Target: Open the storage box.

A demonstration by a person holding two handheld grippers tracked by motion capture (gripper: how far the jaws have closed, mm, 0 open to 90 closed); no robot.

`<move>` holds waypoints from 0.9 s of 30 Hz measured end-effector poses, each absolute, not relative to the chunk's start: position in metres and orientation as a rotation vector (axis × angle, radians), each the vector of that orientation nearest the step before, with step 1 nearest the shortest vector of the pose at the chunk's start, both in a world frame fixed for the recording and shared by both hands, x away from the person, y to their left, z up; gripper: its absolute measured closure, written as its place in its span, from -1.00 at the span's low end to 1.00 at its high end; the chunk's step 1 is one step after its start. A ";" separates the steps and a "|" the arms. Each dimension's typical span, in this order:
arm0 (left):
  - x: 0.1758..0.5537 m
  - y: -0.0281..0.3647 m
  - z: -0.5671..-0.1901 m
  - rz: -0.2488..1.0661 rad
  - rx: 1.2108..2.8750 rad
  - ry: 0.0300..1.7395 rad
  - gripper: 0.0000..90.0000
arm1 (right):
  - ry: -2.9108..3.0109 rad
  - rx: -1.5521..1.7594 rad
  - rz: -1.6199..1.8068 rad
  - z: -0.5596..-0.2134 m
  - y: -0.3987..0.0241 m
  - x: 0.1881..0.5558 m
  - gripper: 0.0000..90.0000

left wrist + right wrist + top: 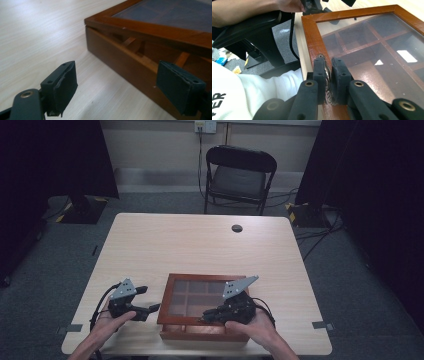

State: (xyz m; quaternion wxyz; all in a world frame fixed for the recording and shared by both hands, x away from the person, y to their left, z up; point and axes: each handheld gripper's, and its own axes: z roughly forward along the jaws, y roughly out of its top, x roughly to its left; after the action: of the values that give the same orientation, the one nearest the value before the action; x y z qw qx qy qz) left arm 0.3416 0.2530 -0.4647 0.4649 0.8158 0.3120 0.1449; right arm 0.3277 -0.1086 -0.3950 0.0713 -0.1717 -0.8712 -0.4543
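Note:
A brown wooden box (167, 304) with a glass lid (372, 42) lies at the table's near edge, dividers showing through the glass. My right gripper (327, 62) is shut on a small metal clasp (327, 73) on the lid's front frame, and it rests over the box's front right part (207, 316). In the left gripper view the lid (150, 27) stands slightly raised, with a gap above the base (120, 57). My left gripper (117, 72) is open beside the box's left wall, nothing between its pads (151, 298).
The light wooden table (200, 245) has a round cable hole (236, 228) near its far edge. A black folding chair (239, 175) stands behind it. Cables trail on the grey floor at right. A white sleeve (249, 92) lies below the right gripper.

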 end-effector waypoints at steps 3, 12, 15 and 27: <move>0.339 0.250 -0.462 0.353 1.987 0.746 -0.63 | -2.624 -0.509 -1.364 -0.392 -0.108 0.329 0.84; 0.331 0.236 -0.459 0.344 1.970 0.639 -0.63 | -2.628 -0.506 -1.388 -0.385 -0.109 0.331 0.84; 0.331 0.236 -0.457 0.358 1.929 0.636 -0.63 | -2.630 -0.505 -1.390 -0.383 -0.109 0.331 0.84; 0.331 0.235 -0.457 0.391 1.939 0.608 -0.64 | -2.633 -0.518 -1.443 -0.384 -0.113 0.329 0.49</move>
State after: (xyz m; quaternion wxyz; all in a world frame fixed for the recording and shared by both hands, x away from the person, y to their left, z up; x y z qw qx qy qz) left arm 0.3315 0.2353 -0.4567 0.5107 0.8056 0.2526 0.1623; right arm 0.3291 -0.1126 -0.3836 0.0475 -0.1698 -0.8632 -0.4731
